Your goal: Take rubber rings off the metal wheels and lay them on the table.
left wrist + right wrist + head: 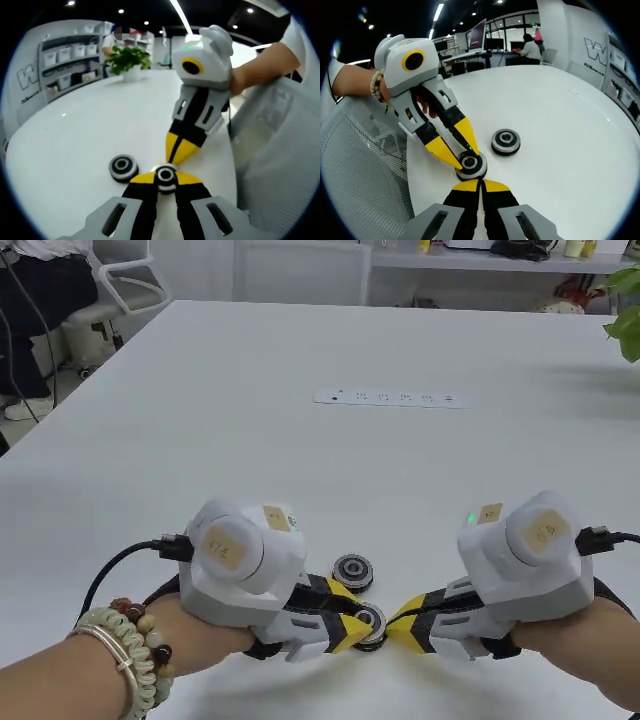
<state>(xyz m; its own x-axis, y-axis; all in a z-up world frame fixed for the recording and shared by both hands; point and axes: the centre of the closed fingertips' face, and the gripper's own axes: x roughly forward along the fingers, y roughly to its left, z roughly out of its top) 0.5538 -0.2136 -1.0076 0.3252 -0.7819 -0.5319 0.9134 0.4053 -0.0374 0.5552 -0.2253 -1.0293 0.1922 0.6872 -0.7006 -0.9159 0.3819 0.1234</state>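
Head view: left tongs (360, 625) clasp wheel (372, 620), right tongs (396, 626) touching it.

Head view taken from above and behind, tilted down across the table (300, 390), left gripper view set low along its jaws, faced at the right gripper (172, 159) (very close), right gripper view faced back at the left gripper (466, 159), near wheel (371, 621) and far wheel (352, 569) shared by all three.

Table (300, 440) is smooth white with a soft sheen. The wheels (352, 570) are shiny metal inside, wearing matt black rubber rings (496, 145). The fingers (347, 633) look like matt plastic.
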